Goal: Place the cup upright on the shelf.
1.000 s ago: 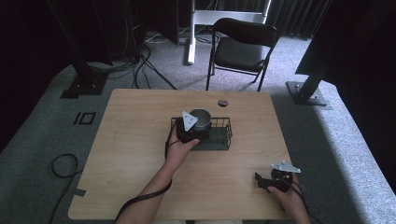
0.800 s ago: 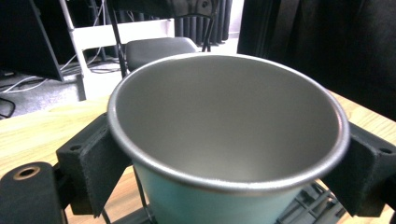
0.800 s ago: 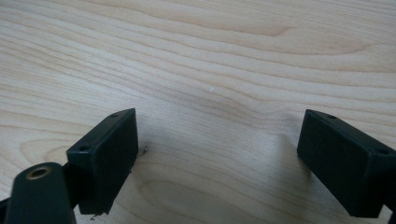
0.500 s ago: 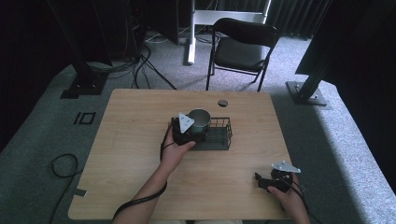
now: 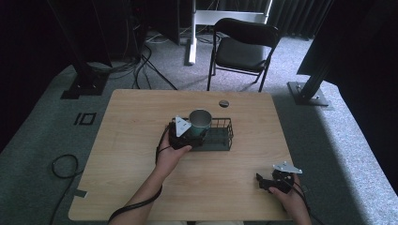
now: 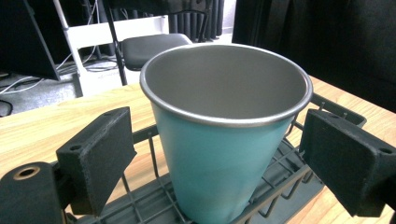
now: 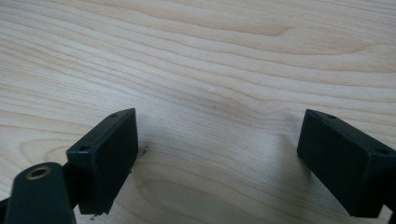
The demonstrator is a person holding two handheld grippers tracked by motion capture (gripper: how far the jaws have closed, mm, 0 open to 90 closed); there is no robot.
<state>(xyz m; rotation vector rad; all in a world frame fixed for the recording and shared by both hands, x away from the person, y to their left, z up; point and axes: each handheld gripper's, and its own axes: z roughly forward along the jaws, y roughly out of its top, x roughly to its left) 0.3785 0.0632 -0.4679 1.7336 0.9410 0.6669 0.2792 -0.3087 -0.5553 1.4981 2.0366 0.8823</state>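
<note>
A teal metal cup [image 5: 200, 121] stands upright in the left end of a black wire basket [image 5: 221, 137] at the middle of the wooden table [image 5: 136, 117]. My left gripper [image 5: 194, 136] is open at the basket's left end. In the left gripper view the cup [image 6: 224, 140] sits between the jaws of the left gripper [image 6: 222, 158], with a small gap on each side. The cup rests on the basket [image 6: 336, 114] floor. My right gripper [image 5: 261, 181] lies near the front right table edge. It [image 7: 224, 158] is open over bare wood, holding nothing.
A small round dark disc [image 5: 224, 103] lies near the table's far edge. A black chair [image 5: 241, 47] stands beyond that edge. Dark stands flank the table, and a cable loop [image 5: 63, 166] lies on the floor at left.
My left gripper has drawn back slightly toward the person, showing more of the cup's rim. The cup stays in the basket. My right gripper has not moved.
</note>
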